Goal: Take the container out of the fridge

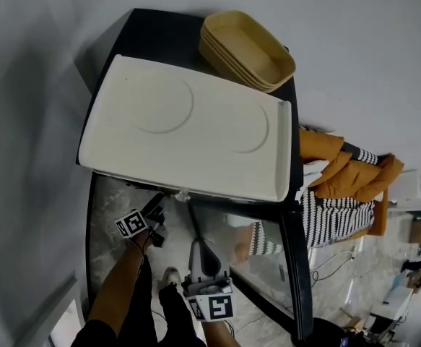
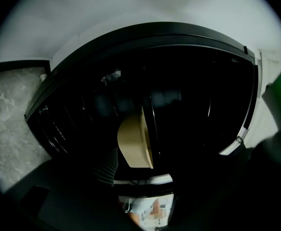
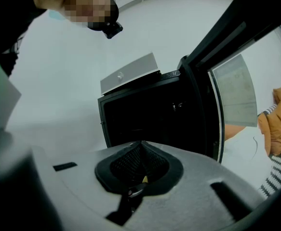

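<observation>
I look down on a marbled grey floor (image 1: pixel 113 201) below a pale grey wall; a small black fridge (image 1: pixel 159 27) stands against it, its glass door (image 1: pixel 268 266) swung open to my right; a cream tray (image 1: pixel 123 136) lies on its top, with a stack of tan dishes (image 1: pixel 246 49) behind it; orange jackets (image 1: pixel 340 168) and a striped garment (image 1: pixel 333 215) lie past the door.

The tan container (image 2: pixel 133 143) is still inside the dark fridge, showing edge-on in my left gripper view, straight ahead of my left gripper (image 1: pixel 157 219); those jaws are spread wide and hold nothing, clear of the container. My right gripper (image 1: pixel 196 219) is just beside it at the fridge mouth, jaws together and empty.

The only print I can see is the black-and-white square markers on my gripper cubes (image 1: pixel 132 224); a pale sheet on the door glass (image 3: pixel 236 95) is too faint to read.
</observation>
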Demonstrator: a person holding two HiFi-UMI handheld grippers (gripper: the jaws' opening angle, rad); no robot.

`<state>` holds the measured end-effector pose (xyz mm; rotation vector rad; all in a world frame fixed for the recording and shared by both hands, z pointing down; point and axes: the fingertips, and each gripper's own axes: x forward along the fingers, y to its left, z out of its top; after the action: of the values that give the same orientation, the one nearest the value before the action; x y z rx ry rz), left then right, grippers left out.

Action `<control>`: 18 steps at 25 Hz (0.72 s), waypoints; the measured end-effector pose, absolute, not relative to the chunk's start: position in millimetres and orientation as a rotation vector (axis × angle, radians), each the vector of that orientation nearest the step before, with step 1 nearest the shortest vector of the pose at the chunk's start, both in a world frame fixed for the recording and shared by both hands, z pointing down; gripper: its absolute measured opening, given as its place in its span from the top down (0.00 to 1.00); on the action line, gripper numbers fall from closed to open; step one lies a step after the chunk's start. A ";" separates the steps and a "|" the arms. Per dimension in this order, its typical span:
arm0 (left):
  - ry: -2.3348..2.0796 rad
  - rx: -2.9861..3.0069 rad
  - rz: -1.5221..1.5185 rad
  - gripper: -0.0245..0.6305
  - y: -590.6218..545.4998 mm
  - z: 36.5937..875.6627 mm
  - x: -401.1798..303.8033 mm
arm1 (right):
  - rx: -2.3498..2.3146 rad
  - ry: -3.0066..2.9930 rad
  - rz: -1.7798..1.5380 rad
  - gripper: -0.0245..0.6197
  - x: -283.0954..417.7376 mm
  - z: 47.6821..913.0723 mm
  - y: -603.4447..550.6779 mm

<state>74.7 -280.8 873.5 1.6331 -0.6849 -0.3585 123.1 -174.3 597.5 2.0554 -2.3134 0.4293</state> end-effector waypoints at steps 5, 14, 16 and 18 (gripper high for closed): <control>-0.660 1.612 -0.410 0.53 -286.4 879.0 79.9 | 2.034 -2.267 0.490 0.96 125.1 607.3 -172.1; -0.650 1.582 -0.500 0.52 -301.0 884.5 86.4 | 2.025 -2.256 0.499 0.96 125.5 610.7 -166.6; -0.649 1.577 -0.506 0.52 -304.0 885.7 87.1 | 2.030 -2.257 0.497 0.96 126.5 611.3 -166.4; -0.652 1.567 -0.507 0.53 -305.2 887.7 86.1 | 2.039 -2.262 0.486 0.96 127.5 612.4 -166.3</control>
<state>86.1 -305.2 887.7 1.5672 -0.6523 -0.5066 127.5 -166.3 612.4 2.0385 -2.2624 0.4861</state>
